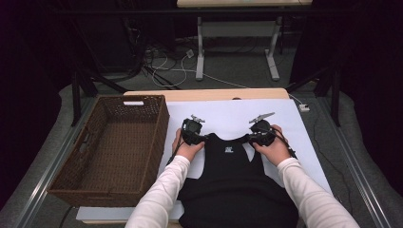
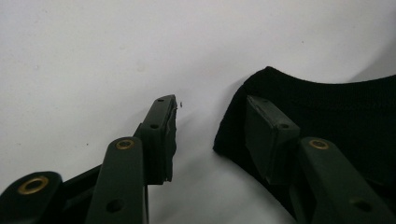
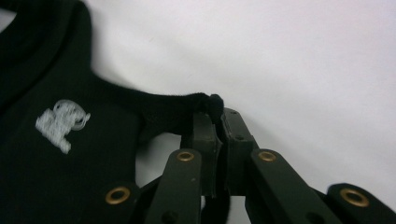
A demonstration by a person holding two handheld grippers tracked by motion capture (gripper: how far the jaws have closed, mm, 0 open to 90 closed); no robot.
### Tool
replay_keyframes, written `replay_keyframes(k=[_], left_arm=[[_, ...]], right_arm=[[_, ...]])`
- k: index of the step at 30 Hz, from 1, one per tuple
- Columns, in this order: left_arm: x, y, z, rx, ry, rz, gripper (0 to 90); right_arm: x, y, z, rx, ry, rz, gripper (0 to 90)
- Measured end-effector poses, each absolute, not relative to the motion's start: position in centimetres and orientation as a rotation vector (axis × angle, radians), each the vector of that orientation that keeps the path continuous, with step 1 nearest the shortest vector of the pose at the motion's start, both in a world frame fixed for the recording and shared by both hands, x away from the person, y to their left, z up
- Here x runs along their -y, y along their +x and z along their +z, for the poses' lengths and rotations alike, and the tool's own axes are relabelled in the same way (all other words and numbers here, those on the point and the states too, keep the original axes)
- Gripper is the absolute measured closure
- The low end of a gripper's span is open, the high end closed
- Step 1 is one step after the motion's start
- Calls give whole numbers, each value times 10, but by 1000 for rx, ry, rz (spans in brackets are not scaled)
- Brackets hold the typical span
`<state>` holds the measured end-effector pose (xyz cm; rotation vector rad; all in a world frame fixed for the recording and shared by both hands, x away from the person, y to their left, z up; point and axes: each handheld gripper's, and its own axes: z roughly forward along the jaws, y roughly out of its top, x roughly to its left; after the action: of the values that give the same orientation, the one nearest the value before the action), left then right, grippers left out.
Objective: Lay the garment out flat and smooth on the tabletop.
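We pinch the right strap of the black vest in our right gripper; our left gripper straddles the left strap, fingers narrowly apart; the tabletop lies white beneath.

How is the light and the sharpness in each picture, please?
High view: the room around is dark, the white table cover bright, the black tank top almost without detail. Left gripper view: soft shadows under the jaws, the near parts blurred. Right gripper view: the white logo looks fuzzy.
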<state>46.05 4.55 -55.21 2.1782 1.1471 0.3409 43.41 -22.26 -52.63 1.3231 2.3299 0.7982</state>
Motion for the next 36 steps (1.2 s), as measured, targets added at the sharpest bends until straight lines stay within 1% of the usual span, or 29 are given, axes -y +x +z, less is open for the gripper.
replay_keyframes(k=[5, 8, 11, 12, 15, 18, 21, 25, 27, 30, 33, 36], left_arm=[[-44, 461, -554, -1142, 2154, 299, 648], [-43, 461, -555, -1111, 2165, 310, 703], [-43, 462, -554, -1109, 2163, 275, 764], [-43, 463, -554, -1104, 2168, 272, 801], [-43, 463, -553, -1113, 2168, 297, 846], [-45, 465, -548, -1132, 2159, 318, 859], [-49, 468, -542, -1127, 2144, 368, 862], [-51, 472, -535, -1130, 2122, 387, 863], [-51, 474, -534, -1137, 2127, 378, 863], [-49, 476, -537, -1143, 2135, 374, 862], [-49, 477, -540, -1152, 2132, 376, 862], [-49, 476, -539, -1157, 2137, 369, 862]], right_arm=[[224, 452, -517, -2271, 1458, 781, 862], [222, 463, -516, -2245, 1526, 754, 862], [219, 471, -516, -2230, 1581, 737, 861], [217, 473, -517, -2229, 1592, 720, 859], [213, 478, -521, -2239, 1619, 725, 834], [210, 478, -523, -2251, 1622, 792, 789], [210, 477, -521, -2267, 1618, 865, 723], [215, 475, -512, -2253, 1566, 976, 628], [217, 474, -507, -2227, 1534, 999, 623], [219, 470, -503, -2235, 1522, 983, 673], [218, 468, -504, -2257, 1485, 944, 688], [221, 472, -508, -2254, 1429, 890, 722]])
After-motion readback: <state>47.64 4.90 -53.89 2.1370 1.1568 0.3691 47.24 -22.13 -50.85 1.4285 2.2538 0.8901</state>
